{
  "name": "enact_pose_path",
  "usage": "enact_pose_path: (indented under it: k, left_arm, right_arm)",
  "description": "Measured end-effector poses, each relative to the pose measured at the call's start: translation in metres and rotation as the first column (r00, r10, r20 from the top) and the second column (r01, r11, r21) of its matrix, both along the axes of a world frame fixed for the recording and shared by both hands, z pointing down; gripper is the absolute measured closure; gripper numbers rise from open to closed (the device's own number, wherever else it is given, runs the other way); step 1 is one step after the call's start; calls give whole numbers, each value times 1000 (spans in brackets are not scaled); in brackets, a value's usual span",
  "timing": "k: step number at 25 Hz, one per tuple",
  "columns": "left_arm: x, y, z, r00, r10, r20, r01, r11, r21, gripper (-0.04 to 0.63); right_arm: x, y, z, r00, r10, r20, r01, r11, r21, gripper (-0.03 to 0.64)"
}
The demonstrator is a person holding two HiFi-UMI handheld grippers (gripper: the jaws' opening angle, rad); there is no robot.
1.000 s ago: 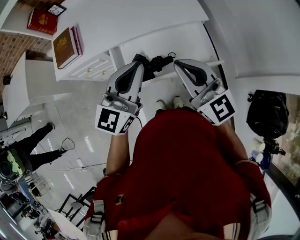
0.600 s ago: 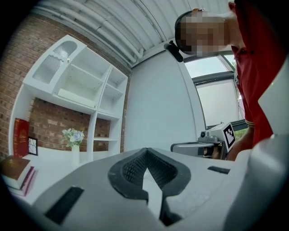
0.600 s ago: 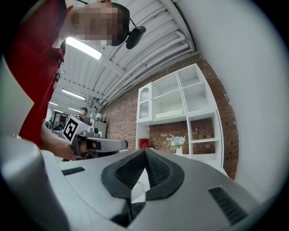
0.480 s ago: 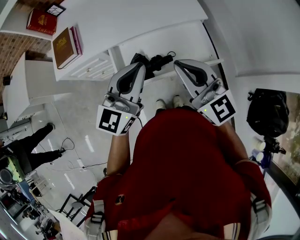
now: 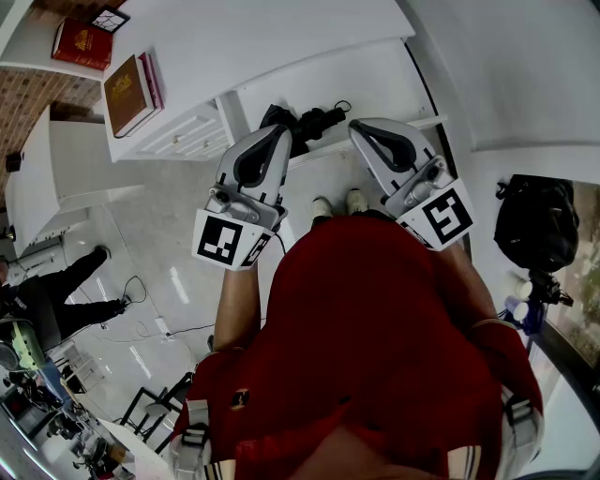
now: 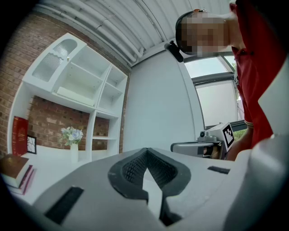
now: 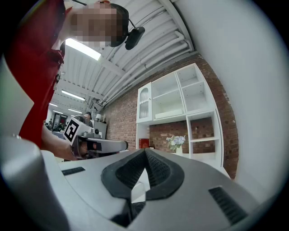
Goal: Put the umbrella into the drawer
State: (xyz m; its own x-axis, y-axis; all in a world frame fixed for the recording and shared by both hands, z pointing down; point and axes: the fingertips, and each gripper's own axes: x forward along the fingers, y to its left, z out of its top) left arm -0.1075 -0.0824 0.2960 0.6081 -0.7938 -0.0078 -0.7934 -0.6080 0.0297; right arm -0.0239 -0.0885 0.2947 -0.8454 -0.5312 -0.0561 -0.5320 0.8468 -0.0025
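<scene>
Your left gripper (image 6: 146, 151) has its two jaws pressed fully together, the ribbed dark pads (image 6: 131, 169) meeting at the tips with nothing between them. Your right gripper (image 7: 145, 151) reads the same way: both jaws are together and it holds nothing. From your head camera the two grippers point side by side toward the white desk (image 5: 262, 28), and each carries one marker cube near your wrist. The single black umbrella (image 5: 305, 122) lies between the two gripper tips. It appears to rest inside the one open drawer (image 5: 356, 84), close to the drawer's near left corner, and neither gripper touches it. Below the drawer your two shoes (image 5: 339, 203) show on the pale floor. On the desk's left end sit two stacked books (image 5: 131, 92), a brown one on top of a pink one. A third, red book (image 5: 84, 42) and one small picture frame (image 5: 111, 19) lie farther back. One vase of flowers (image 6: 72, 137) stands by the shelf unit (image 6: 76, 85). One black bag (image 5: 534, 225) sits off to your right.
</scene>
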Motion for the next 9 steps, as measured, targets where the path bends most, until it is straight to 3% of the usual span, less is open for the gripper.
enact_pose_path:
  k: [9]
  left_arm:
    - [0,2,2,1000,-3,-1,3,1000,-5,589]
  right_arm:
    - [4,1,0,1000,3,-5,-3,1000,6,618]
